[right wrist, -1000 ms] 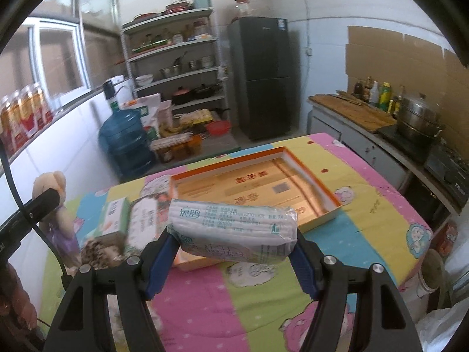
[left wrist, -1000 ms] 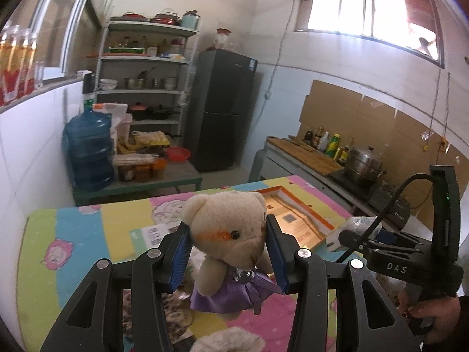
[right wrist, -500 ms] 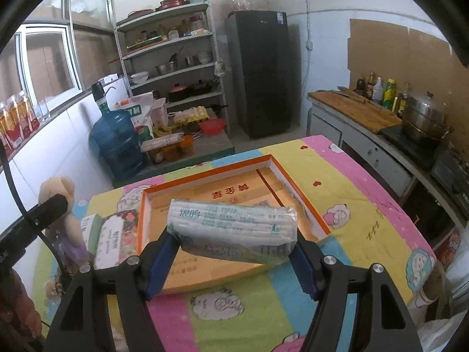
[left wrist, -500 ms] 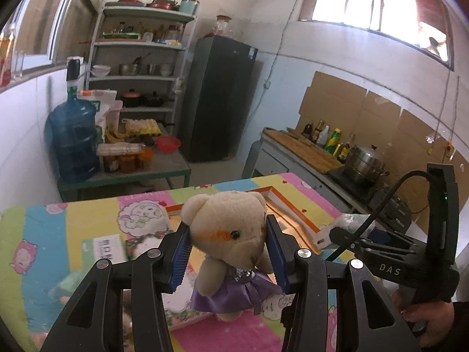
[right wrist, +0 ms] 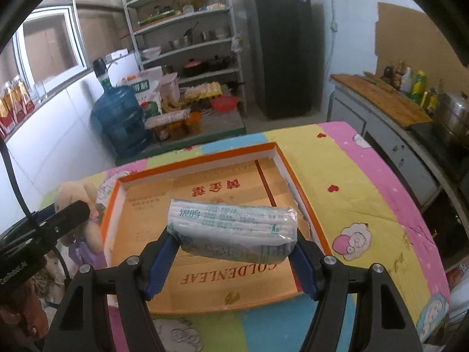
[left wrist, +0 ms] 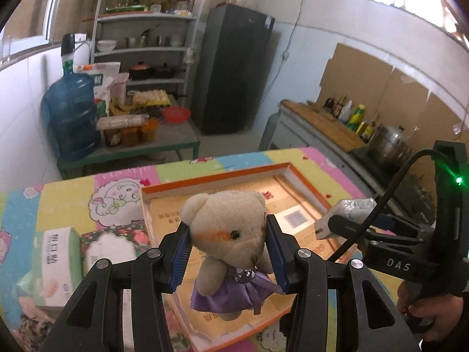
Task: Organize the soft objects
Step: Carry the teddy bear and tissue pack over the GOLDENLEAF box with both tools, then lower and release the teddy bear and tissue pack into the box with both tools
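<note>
The left gripper (left wrist: 228,252) has its blue-padded fingers (left wrist: 181,255) closed partway on the head of a teddy bear (left wrist: 227,231); the bear hangs upright, its purple skirt dangling free above the tray (left wrist: 214,180), an orange-rimmed shallow cardboard box lying on the counter (right wrist: 351,176) with its colourful cartoon cloth. The right gripper (right wrist: 231,246) clamps a tissue pack (right wrist: 234,228) by its 2 short ends, fingers (right wrist: 302,264) set fairly wide; the pack's long axis runs crosswise between them, roughly parallel to the tray's far rim, and it hangs over the tray's cardboard floor near the middle.

The coming move probably turns on this: the tray lies directly below and ahead of both loads, so each hand likely needs only to lower and let go. The bear sits over the tray's left half, the pack towards the right, so neither seems to block the other; both grippers pitch down at the tray, side by side, the right one's body visible at the right edge of the left view. 2 more packs (left wrist: 58,261) lie on the counter beyond the tray's left rim.
</note>
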`<action>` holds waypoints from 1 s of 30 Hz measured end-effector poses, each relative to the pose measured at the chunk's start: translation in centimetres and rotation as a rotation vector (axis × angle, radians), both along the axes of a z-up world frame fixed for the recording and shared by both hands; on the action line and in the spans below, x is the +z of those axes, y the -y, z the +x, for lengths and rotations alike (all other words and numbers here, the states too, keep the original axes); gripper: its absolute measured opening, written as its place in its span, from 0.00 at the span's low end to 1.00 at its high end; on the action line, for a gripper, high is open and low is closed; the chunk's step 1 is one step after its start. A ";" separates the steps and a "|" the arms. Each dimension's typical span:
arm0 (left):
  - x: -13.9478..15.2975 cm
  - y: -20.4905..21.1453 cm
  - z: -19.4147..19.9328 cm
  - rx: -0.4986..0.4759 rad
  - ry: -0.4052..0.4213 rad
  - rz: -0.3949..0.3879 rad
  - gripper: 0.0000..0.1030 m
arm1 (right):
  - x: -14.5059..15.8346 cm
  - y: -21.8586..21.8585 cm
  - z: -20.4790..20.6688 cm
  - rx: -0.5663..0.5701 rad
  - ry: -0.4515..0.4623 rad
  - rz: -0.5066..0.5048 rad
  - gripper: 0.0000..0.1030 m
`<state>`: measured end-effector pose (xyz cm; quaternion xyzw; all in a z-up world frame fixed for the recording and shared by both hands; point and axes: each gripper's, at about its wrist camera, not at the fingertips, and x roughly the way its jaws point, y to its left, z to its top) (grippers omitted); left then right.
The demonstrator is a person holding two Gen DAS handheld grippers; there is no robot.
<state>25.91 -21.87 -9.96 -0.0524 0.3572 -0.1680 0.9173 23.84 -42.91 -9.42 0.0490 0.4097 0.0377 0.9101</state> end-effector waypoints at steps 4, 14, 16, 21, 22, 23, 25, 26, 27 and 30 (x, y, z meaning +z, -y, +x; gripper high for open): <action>-2.0 1.0 2.0 0.024 -0.053 0.031 0.47 | -1.8 0.4 1.6 0.037 -0.040 0.004 0.70; -5.1 1.7 5.1 0.066 -0.116 0.060 0.47 | -5.2 0.8 5.8 0.113 -0.116 0.026 0.70; -5.6 1.8 5.6 0.071 -0.129 0.053 0.47 | -5.6 0.7 6.2 0.121 -0.124 0.031 0.70; -6.3 1.9 6.3 0.082 -0.143 0.065 0.48 | -5.9 0.4 7.1 0.147 -0.116 0.018 0.71; -6.4 2.0 6.4 0.083 -0.143 0.067 0.48 | -6.0 0.3 7.3 0.148 -0.116 0.017 0.71; -6.5 1.9 6.4 0.083 -0.140 0.066 0.50 | -6.1 0.3 7.5 0.149 -0.116 0.017 0.71; -6.6 1.9 6.5 0.080 -0.135 0.067 0.51 | -6.1 0.3 7.8 0.148 -0.115 0.017 0.71; -6.7 1.8 6.6 0.076 -0.137 0.065 0.51 | -6.2 0.2 7.9 0.148 -0.113 0.016 0.71; -6.8 1.7 6.8 0.071 -0.143 0.062 0.53 | -6.2 0.2 8.0 0.148 -0.112 0.014 0.71; -7.1 1.4 7.3 0.079 -0.165 0.048 0.60 | -6.2 0.2 8.3 0.147 -0.109 0.015 0.72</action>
